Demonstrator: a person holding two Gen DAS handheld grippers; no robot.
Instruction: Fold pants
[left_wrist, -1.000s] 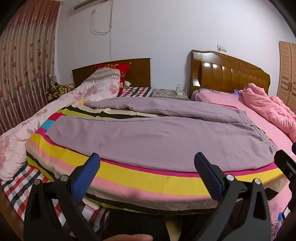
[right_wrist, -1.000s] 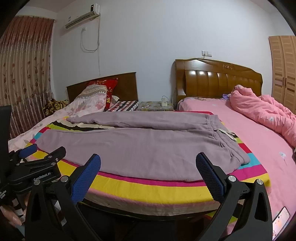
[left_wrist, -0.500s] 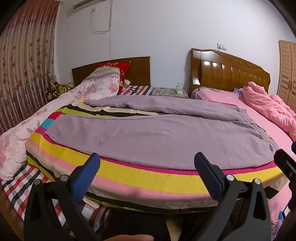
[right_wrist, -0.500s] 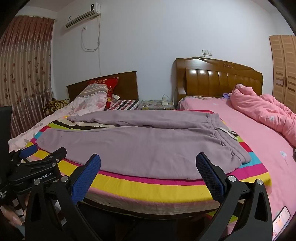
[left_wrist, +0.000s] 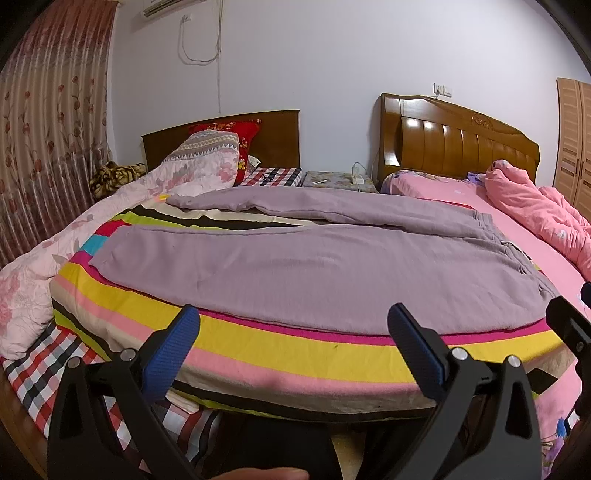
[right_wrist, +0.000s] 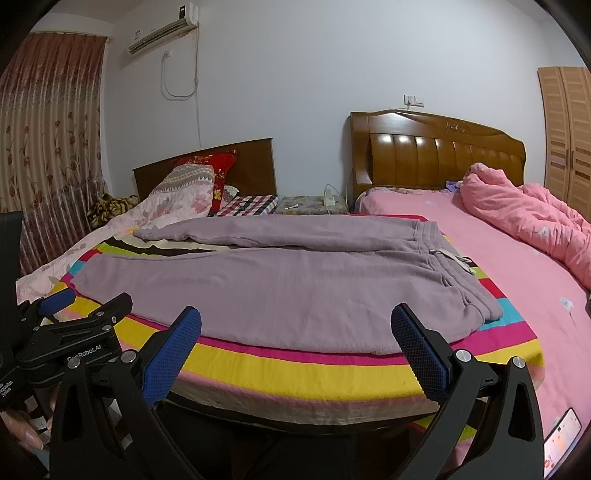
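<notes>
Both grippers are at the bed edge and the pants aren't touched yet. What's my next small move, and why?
Probably ease both open grippers, left and right, forward to the near leg's edge. The purple pants lie flat and unfolded on the striped blanket, legs spread apart, nothing gripped.

Both wrist views looked low from just off the striped blanket's (left_wrist: 295, 354) near edge, facing the far headboards. Left view sat nearer the blanket's left end, right view nearer its right end (right_wrist: 517, 332). Both shared the blanket.

left gripper (left_wrist: 293, 343) eased back, pants (left_wrist: 314, 266) slightly lower
</notes>
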